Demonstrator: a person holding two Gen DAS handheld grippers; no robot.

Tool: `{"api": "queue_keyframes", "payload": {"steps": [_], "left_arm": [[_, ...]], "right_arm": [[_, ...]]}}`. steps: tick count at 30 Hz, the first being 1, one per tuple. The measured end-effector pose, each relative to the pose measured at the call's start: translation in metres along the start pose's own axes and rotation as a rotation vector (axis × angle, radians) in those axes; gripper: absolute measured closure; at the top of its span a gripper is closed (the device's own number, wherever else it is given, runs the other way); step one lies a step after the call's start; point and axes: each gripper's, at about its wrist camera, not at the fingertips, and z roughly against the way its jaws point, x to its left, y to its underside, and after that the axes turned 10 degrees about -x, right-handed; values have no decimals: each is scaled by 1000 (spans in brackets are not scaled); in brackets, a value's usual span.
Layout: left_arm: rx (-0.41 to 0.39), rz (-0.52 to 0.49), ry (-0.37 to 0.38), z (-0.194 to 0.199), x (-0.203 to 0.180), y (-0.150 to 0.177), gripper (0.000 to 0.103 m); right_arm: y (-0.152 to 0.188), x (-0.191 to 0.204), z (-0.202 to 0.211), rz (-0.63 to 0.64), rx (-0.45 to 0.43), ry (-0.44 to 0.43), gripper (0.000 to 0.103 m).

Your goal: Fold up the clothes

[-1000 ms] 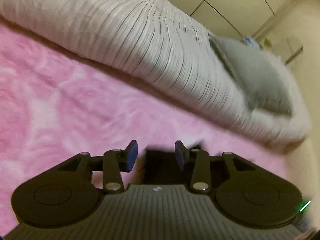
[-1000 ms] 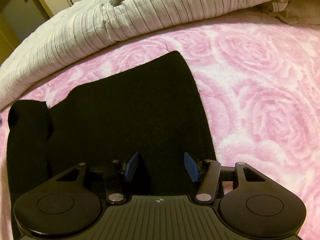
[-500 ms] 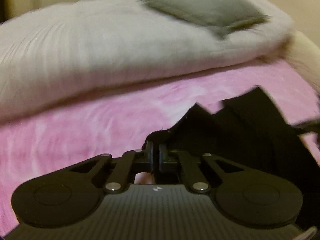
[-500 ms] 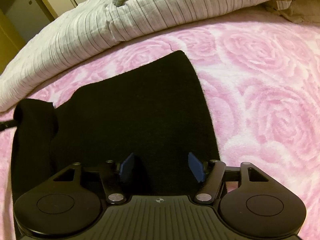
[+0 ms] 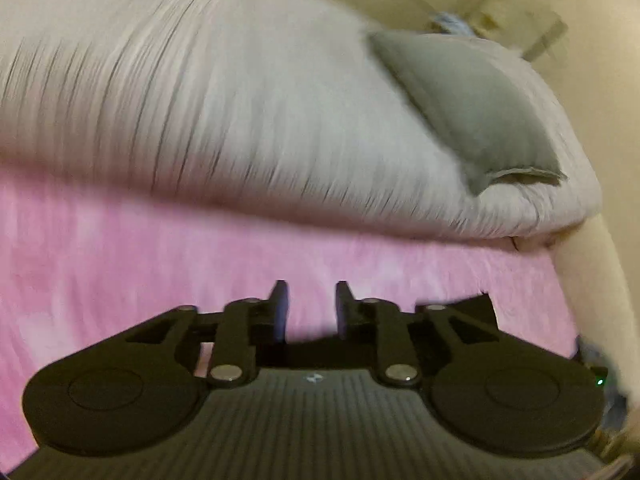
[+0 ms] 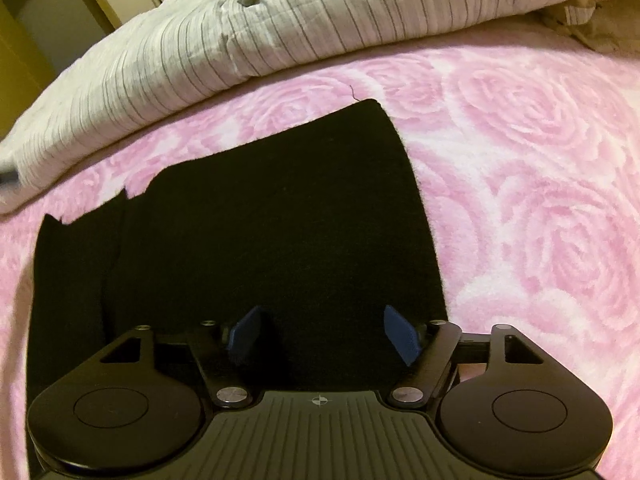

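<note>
Right wrist view: my right tongs (image 6: 320, 334), jaws just opening wide and empty over the soft, limp black garment (image 6: 256, 232), should pinch its hem just ahead.

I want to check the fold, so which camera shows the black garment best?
The right wrist view: the black garment lies spread on the pink blanket, edges visible. The left wrist view shows only a dark corner behind its gripper.
</note>
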Motion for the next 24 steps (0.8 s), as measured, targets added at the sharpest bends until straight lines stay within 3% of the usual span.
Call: {"api": "queue_keyframes", "payload": {"steps": [3,5,6,8,10,11,12,13,15,16,17,19,20,22,24], "left_arm": [[65,102,-68,-15,19,41,76],[65,164,-57,-23,25,57,77],[42,163,-60,-25,23,62,77],[12,114,-84,-28,14,67,96],[-5,20,-122,-29,-1,66,97],[-36,-86,-102,-25,-17,67,97],[-68,-192,-82,-21,-32,67,97],[-98,-297,-64,-18,-47,68,96],[3,-386,-232,-36,-43,74,92],[27,-356,-270,-41,-35,74,86],[-12,-295,-264,-36,-31,71,86],[-117,-175,-323,-17,-31,63,80],[-182,-121,-342,-5,-32,60,78],[-291,-19,-306,16,-36,60,75],[-274,51,-253,24,-40,68,75]], "right_arm": [[-5,-5,5,-40,-17,-9,30],[-11,-10,11,-64,-62,-2,30],[-15,-14,11,-68,-85,22,30],[-22,-26,5,-86,-95,70,30],[-26,-38,-5,-114,-78,83,30],[-26,-43,-9,-127,-77,71,42],[-29,-40,-8,-85,-77,67,75],[-31,-37,-7,-38,-77,64,83],[-32,-34,-7,12,-60,93,85],[-31,-34,-8,2,-59,103,84],[-32,-34,-7,-17,-56,113,83],[-35,-34,-1,-40,-54,141,76],[-35,-31,4,-34,-68,157,69],[-35,-22,15,-6,-101,168,58],[-33,-12,21,0,-105,87,56]]}}
